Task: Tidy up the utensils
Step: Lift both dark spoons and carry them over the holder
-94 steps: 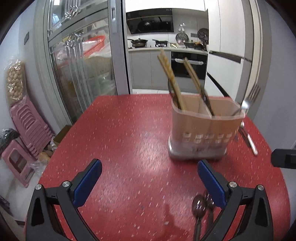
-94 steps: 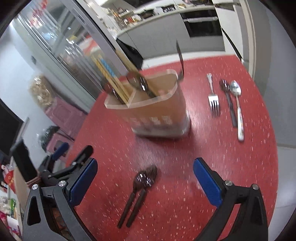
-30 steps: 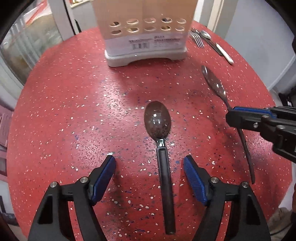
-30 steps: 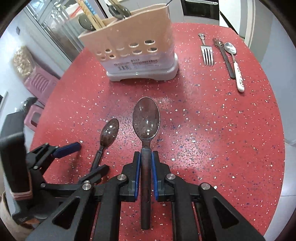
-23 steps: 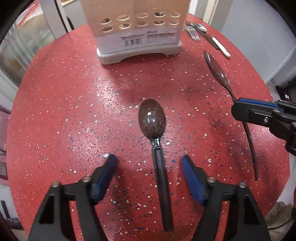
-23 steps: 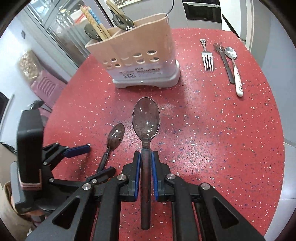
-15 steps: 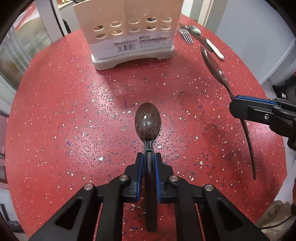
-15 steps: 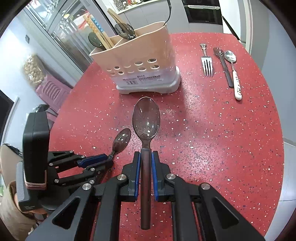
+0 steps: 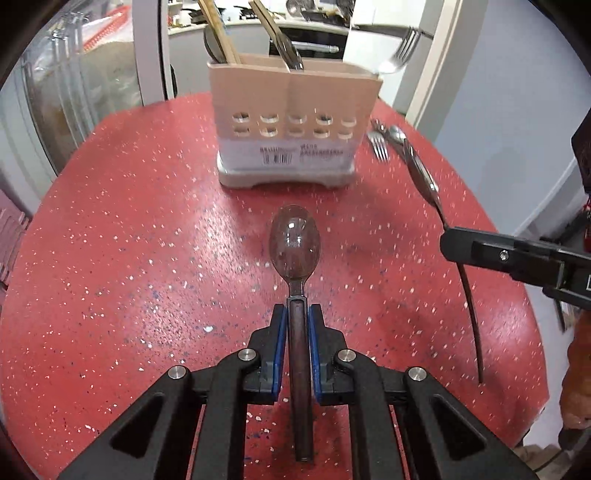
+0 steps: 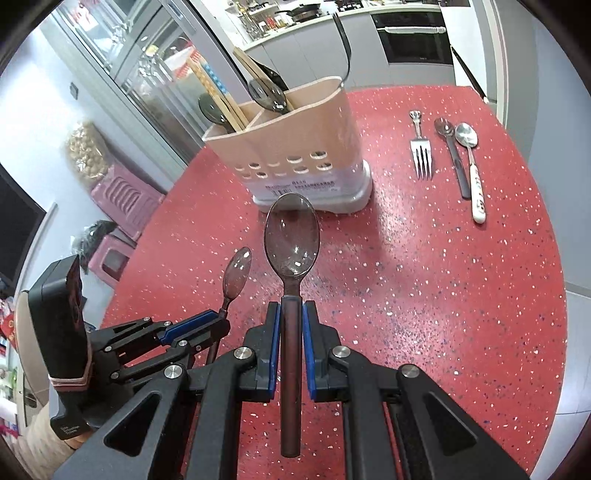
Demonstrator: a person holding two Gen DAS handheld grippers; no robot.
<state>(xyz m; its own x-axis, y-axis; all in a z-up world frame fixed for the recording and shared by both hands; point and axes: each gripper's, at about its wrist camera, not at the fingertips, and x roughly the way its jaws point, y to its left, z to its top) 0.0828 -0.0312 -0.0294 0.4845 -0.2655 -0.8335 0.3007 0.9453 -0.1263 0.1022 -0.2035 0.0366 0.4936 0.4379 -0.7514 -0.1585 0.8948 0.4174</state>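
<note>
My left gripper (image 9: 296,321) is shut on the handle of a dark spoon (image 9: 294,242) and holds it above the red table (image 9: 110,240), bowl pointing at the beige utensil holder (image 9: 291,122). My right gripper (image 10: 289,317) is shut on a second dark spoon (image 10: 291,234), lifted, bowl toward the holder (image 10: 295,147). In the left wrist view the right gripper (image 9: 450,240) shows at the right with its spoon (image 9: 424,173). In the right wrist view the left gripper (image 10: 218,321) shows at the lower left with its spoon (image 10: 237,273).
The holder has chopsticks (image 9: 218,29), spoons and a fork (image 9: 402,48) standing in it. A fork (image 10: 421,155), a dark spoon (image 10: 452,155) and a white-handled spoon (image 10: 472,170) lie on the table right of the holder. Pink stools (image 10: 122,199) stand beyond the left edge.
My left gripper has shut on its spoon and lifted it off the table. Both grippers have risen and tilted up toward the holder, each with a spoon.
</note>
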